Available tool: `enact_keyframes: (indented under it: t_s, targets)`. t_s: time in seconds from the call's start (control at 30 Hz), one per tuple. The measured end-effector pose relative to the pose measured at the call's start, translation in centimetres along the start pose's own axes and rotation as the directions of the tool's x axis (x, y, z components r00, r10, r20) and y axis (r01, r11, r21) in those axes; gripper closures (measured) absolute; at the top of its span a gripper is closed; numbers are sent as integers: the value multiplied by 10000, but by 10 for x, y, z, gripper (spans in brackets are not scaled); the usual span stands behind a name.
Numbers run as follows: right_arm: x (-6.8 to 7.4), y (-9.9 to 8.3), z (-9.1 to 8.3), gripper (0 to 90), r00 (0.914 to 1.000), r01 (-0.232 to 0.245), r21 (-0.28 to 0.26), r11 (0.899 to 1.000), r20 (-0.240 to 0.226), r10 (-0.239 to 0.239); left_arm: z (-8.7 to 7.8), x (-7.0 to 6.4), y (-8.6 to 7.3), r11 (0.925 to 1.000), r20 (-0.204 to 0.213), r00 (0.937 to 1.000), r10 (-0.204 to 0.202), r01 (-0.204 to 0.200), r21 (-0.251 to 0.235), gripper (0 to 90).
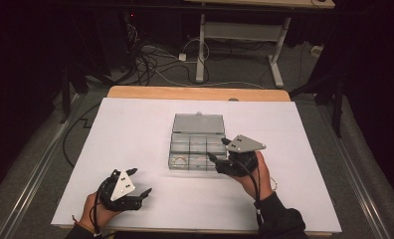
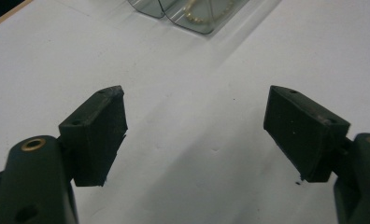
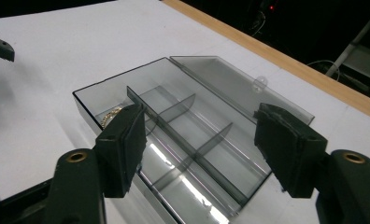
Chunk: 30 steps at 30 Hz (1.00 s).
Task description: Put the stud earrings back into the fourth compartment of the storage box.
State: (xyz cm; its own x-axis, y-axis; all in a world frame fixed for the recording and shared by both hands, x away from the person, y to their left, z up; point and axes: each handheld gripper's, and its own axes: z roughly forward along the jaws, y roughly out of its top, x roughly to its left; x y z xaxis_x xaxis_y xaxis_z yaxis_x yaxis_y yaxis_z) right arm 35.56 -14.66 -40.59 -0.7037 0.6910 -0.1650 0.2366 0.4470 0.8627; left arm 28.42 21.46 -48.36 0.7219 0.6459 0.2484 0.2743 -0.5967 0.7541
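Note:
A clear grey plastic compartment box [image 1: 197,144] lies open at the middle of the white table, its lid [image 1: 199,122] folded back on the far side. A beaded bracelet [image 1: 180,160] rests in its near left compartment, also seen as the bracelet [image 2: 206,11] and the bracelet [image 3: 109,116]. My right gripper [image 1: 217,149] is open at the box's near right corner, jaws spread over the box [image 3: 183,135] with nothing between them. My left gripper [image 1: 139,181] is open over bare table at the near left, well short of the box [image 2: 192,11].
The white sheet [image 1: 135,134] covers the table, with a wooden edge [image 1: 197,92] at the far side. Beyond the table stand a desk frame [image 1: 202,45] and loose cables [image 1: 150,62] on the floor. The box has several dividers [image 3: 183,135].

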Motion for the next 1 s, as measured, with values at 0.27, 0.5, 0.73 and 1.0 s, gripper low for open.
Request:
enact_keyframes:
  t_s: [0.27,0.5,0.73,1.0]
  targets:
    - [-18,-19,-23,275,9997,-114,-50,9999,237,115,0,-1,0,10000,30,10000,-49,49,76,203]
    - [-35,-46,-42,267,9973,-258,436,9987,692,227,0,-2,0,9999,32,10000,6,-6,104,203]
    - [-46,-84,-64,264,9938,-336,1223,9919,1095,201,-1,-4,1,9999,94,9999,126,-126,58,203]
    - [-60,-123,-88,264,9824,-1332,1881,9731,1549,1046,0,-3,2,9997,149,9996,232,-233,75,203]
